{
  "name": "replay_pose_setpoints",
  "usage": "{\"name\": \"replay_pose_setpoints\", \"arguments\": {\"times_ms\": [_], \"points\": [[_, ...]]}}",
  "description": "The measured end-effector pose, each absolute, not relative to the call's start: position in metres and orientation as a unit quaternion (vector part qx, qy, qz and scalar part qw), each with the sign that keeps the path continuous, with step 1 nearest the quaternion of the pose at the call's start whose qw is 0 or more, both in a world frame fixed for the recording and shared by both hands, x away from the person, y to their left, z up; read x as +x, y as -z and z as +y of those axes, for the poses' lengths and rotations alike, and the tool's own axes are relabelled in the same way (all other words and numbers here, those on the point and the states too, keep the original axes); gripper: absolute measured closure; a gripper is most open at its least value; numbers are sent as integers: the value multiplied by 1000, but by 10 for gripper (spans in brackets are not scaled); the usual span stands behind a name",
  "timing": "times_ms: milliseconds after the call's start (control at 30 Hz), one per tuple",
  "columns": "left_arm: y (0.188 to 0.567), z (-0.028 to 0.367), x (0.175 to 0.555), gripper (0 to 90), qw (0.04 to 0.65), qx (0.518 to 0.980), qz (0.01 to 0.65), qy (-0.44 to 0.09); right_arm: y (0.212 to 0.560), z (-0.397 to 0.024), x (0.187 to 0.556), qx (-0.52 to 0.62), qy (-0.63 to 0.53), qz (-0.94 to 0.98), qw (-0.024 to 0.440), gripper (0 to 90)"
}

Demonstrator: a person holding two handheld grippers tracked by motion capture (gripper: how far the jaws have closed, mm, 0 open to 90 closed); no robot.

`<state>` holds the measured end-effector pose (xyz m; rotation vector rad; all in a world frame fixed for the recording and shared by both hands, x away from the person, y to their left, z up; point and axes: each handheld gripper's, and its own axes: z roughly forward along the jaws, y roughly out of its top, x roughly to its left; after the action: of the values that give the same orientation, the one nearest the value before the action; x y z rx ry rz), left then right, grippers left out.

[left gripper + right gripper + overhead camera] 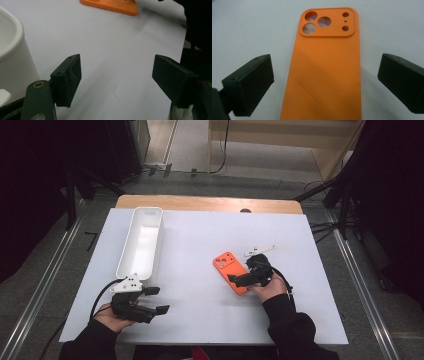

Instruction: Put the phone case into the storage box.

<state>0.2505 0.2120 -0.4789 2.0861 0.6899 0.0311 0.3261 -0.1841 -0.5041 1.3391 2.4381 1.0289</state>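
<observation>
On the right half of the white worktop [200,245], a flat orange plastic phone case [230,271] is seen lying with its back up and its round camera holes at the far end. The right hand-held gripper [240,279] is held right over the near end of the case. In the right gripper view, the phone case [328,72] is seen between the two black jaws. The jaws stand wide open, one on each side of the case, and a gap of white worktop is seen between each jaw and the edge of the case. Nothing is held by them.

The left hand-held gripper [157,299] is held near the front left of the worktop, well apart from the phone case. Its jaws are open too, with only bare worktop between them. A long white plastic tray [141,241] with round corners is seen just beyond it.

From the high view, both hands and the whole tray can be seen together. The three big round holes and two small ones in the case are shown clearly in the right gripper view. In the left gripper view, one corner of the case [112,6] is seen far off, and the tall white wall of the tray [15,57] is seen close by.
</observation>
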Motion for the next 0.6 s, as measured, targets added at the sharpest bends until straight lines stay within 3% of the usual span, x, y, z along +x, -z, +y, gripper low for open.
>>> {"name": "replay_pose_setpoints", "arguments": {"times_ms": [67, 600], "points": [[479, 212, 251, 239, 454, 846, 280, -13, 506, -184, 326, 451, -344, 819, 84, 37], [479, 212, 250, 239, 453, 846, 280, -13, 517, -174, 327, 444, -312, 836, 86, 38]]}}
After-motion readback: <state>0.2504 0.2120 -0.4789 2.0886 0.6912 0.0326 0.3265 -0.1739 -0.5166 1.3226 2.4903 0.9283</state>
